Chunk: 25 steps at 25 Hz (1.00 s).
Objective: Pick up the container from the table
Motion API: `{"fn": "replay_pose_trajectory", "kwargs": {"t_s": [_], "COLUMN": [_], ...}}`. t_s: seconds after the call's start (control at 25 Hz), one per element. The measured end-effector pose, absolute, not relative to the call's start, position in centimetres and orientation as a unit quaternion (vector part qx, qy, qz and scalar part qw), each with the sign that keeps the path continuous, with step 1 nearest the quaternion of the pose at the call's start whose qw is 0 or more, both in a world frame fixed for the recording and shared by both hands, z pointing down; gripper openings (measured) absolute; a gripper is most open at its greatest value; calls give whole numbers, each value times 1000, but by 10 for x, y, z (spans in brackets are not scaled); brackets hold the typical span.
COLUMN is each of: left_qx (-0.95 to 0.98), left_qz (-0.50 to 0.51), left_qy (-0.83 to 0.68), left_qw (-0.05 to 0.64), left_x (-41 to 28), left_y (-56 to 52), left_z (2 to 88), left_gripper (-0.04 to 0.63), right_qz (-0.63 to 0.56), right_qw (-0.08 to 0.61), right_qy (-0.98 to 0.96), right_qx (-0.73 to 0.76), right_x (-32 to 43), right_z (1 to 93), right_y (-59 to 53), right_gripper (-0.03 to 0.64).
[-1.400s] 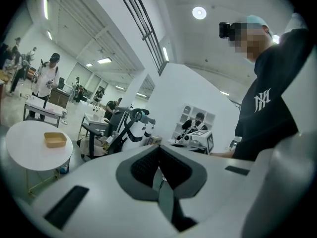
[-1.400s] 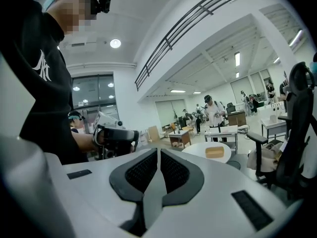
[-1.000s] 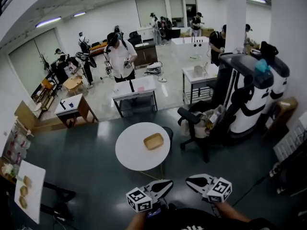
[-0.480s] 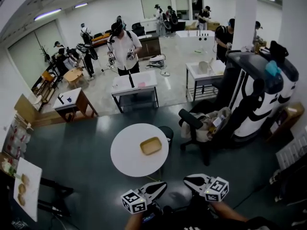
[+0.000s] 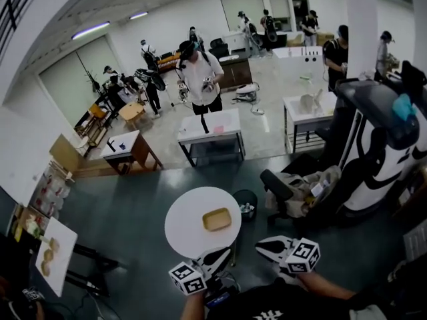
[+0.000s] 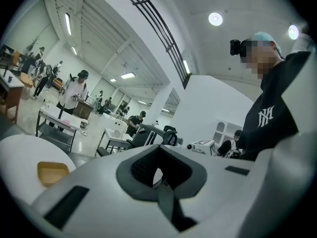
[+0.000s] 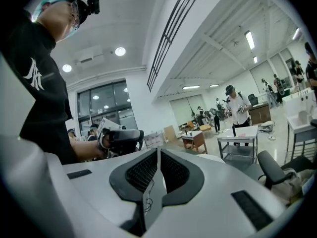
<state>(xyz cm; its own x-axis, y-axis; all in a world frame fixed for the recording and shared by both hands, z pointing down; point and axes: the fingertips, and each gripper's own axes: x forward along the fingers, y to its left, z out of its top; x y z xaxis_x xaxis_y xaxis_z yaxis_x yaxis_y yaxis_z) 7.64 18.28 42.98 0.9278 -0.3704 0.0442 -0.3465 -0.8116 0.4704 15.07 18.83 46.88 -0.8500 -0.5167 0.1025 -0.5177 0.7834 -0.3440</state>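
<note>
Both jaws are pressed together with nothing between them: the left gripper and the right gripper are held side by side, low and near in the head view, each carrying a cube of black-and-white square markers. A second ago the round white table lay well beyond their tips. Now it sits much closer, and the left gripper's tip overlaps its near edge in the head view, while the right gripper is off to the right of the table. The container has not shifted on the tabletop, lying right of centre, apart from both grippers. It is a shallow, tan, rectangular tray with rounded corners and a low rim, and appears empty. The only readable mark is a white interlocked monogram, seemingly N and Y, on the person's black top in the left gripper view.
</note>
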Motion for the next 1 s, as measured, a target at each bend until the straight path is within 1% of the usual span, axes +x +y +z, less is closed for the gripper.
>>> {"fn": "replay_pose_trajectory", "kwargs": {"t_s": [0.12,0.2,0.4,0.6,0.76,1.0], "left_qx": [954,955,946,942,941,941], "left_qz": [-21,-6,22,57,52,35], "left_qy": [-197,-208,-244,-263,-271,-267], "left_qw": [224,210,214,199,194,204], "left_x": [99,106,97,84,68,48], "left_y": [184,184,185,181,156,104], "left_z": [421,421,423,438,443,451], "left_gripper": [3,3,3,3,3,3], "right_qz": [199,195,215,225,230,242], "right_qw": [-32,-43,-56,-48,-50,-9], "right_qy": [-947,-951,-955,-961,-963,-962], "right_qx": [251,237,198,156,135,123], "right_x": [170,176,173,166,150,120], "right_z": [454,447,439,457,460,467], "right_y": [186,180,167,151,130,90], "right_gripper": [44,44,44,44,44,44]}}
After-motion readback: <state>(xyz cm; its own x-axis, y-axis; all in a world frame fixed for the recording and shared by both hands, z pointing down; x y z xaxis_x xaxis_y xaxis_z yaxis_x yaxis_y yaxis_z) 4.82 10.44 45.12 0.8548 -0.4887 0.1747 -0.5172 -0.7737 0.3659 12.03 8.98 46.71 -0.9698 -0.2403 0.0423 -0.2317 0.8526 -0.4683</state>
